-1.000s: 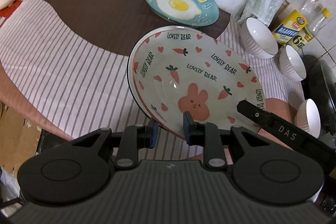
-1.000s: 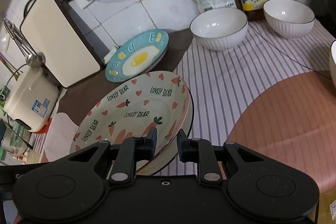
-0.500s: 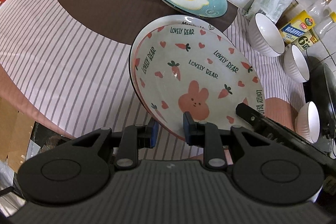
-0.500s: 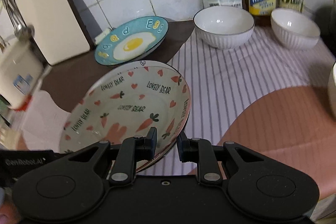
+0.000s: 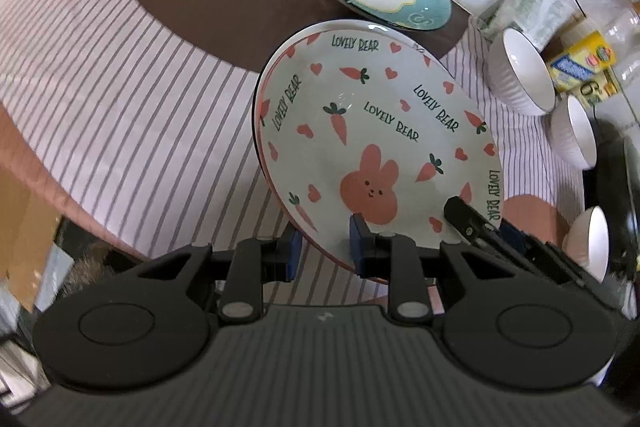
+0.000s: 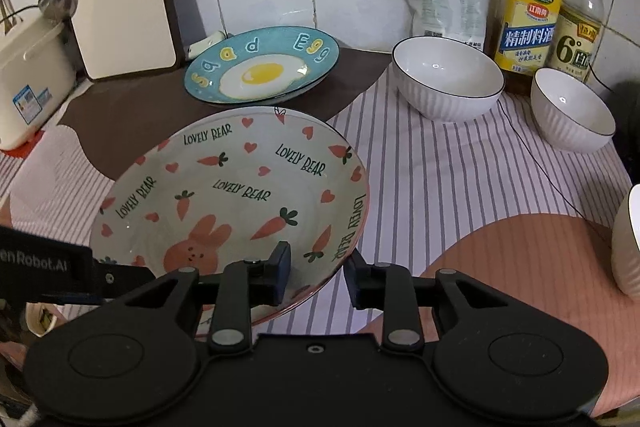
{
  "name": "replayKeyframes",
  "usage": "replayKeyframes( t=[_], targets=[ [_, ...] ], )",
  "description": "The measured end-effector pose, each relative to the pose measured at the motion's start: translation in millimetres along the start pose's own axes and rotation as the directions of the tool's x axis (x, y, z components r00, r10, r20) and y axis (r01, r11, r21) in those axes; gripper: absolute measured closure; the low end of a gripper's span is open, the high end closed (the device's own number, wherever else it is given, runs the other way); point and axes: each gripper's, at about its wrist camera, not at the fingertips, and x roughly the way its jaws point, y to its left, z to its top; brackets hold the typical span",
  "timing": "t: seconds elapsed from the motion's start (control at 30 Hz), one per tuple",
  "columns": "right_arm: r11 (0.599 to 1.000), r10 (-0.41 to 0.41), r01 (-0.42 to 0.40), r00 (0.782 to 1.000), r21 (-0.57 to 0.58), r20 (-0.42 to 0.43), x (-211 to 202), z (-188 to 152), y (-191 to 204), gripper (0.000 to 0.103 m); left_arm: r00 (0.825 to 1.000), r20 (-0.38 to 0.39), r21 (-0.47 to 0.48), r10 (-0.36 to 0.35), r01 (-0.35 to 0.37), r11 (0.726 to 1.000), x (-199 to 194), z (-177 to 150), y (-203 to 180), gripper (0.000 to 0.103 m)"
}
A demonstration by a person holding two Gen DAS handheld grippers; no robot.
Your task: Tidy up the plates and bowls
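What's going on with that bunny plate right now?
Left gripper clamped on bunny plate rim. Right gripper jaws just opening, rim loose between them. Egg plate beyond, nothing blocking.

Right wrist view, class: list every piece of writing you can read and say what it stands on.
"LOVELY BEAR": several times on the bunny plate.
"Egg": on the blue plate; its other letters are unclear.
"6°": on the smaller bottle; other characters too small.
Chinese characters on the yellow-labelled bottle: too small to read.
"enRobot.AI": on the left gripper, cut off.
Packet, sticker on the white appliance: unreadable.
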Motion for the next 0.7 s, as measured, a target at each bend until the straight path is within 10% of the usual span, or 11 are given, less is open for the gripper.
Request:
replayKeyframes(
  t=[0.7],
  targets=[
    [0.964, -0.1, 0.114, 0.992, -0.239, 0.072, 3, -9, 21, 0.064, 1.0, 0.028, 0.005, 0.013, -0.013, 1.0, -10, -1, 5, 0.081]
  ],
)
